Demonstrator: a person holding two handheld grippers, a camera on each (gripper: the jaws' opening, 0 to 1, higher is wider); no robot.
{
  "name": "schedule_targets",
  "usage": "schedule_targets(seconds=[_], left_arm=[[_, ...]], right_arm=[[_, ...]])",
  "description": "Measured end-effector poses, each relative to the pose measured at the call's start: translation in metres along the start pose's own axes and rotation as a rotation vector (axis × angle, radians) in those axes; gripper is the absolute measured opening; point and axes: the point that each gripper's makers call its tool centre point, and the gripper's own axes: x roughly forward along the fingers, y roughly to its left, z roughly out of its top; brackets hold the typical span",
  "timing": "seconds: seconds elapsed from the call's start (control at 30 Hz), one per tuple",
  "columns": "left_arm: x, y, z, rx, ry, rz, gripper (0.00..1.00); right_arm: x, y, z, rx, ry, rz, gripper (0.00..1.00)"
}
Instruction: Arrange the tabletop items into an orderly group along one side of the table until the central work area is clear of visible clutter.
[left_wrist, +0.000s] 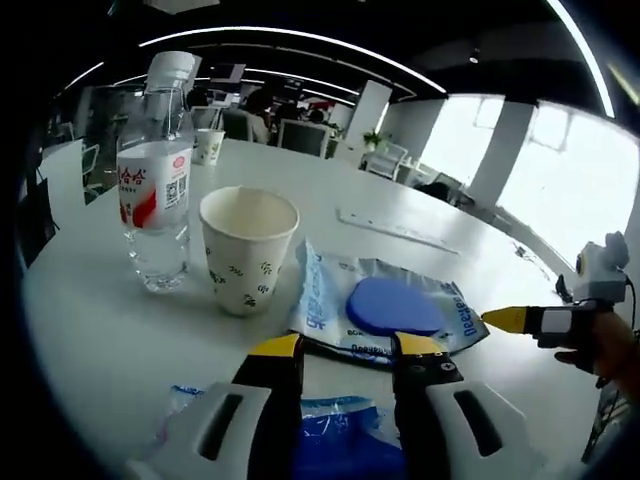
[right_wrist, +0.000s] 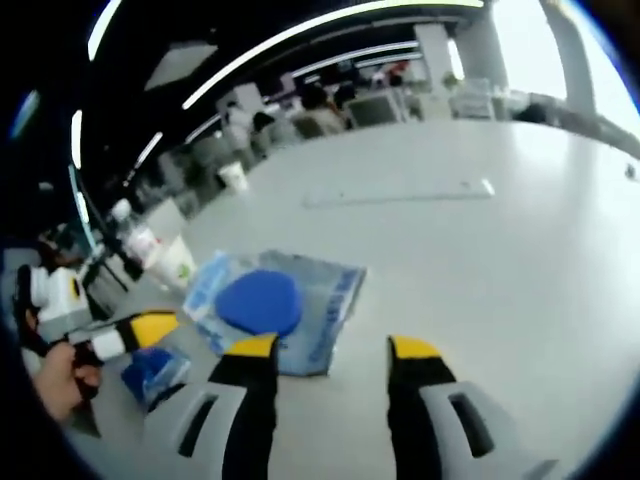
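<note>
Jaws spread on left gripper (left_wrist: 345, 352) and right gripper (right_wrist: 332, 350); blue disc (left_wrist: 393, 305) on plastic bag (left_wrist: 325, 290) beside paper cup (left_wrist: 248, 250).

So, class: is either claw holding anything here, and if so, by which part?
Nothing is held. The left claw and the right claw both stand open above the white table, jaws apart and empty.

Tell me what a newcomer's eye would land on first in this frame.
Probably the blue disc lying on a clear plastic package at mid-table, just beyond the left gripper. Left of it stand a paper cup and a water bottle, close together. The right gripper hovers open over the white table beside the package.
</note>
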Motion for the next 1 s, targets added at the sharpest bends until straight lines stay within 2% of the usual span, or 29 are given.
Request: schedule_targets(seconds=[0.23, 0.37, 0.43, 0.6, 0.87, 1.0], left_arm=[[-0.012, -0.007, 0.007, 0.007, 0.007, -0.015, 0.59], [-0.019, -0.01, 0.015, 0.014, -0.012, -0.02, 0.69], [-0.022, -0.011, 0.019, 0.019, -0.016, -0.028, 0.71], [-0.031, -0.004, 0.027, 0.031, -0.027, -0.003, 0.78], [-0.046, 0.012, 0.036, 0.046, -0.032, 0.008, 0.98], [-0.053, 0.019, 0.045, 0.058, -0.05, 0.013, 1.0]], right_arm=[[-0.013, 0.01, 0.006, 0.001, -0.018, 0.017, 0.44], [-0.02, 0.019, 0.008, -0.013, -0.029, 0.021, 0.53], [-0.022, 0.021, 0.009, -0.018, -0.028, 0.023, 0.57], [-0.032, 0.039, 0.009, 0.023, -0.026, 0.063, 0.69], [-0.042, 0.066, 0.009, 0.0, -0.026, 0.135, 0.82], [-0.047, 0.079, 0.008, -0.037, -0.022, 0.157, 0.87]])
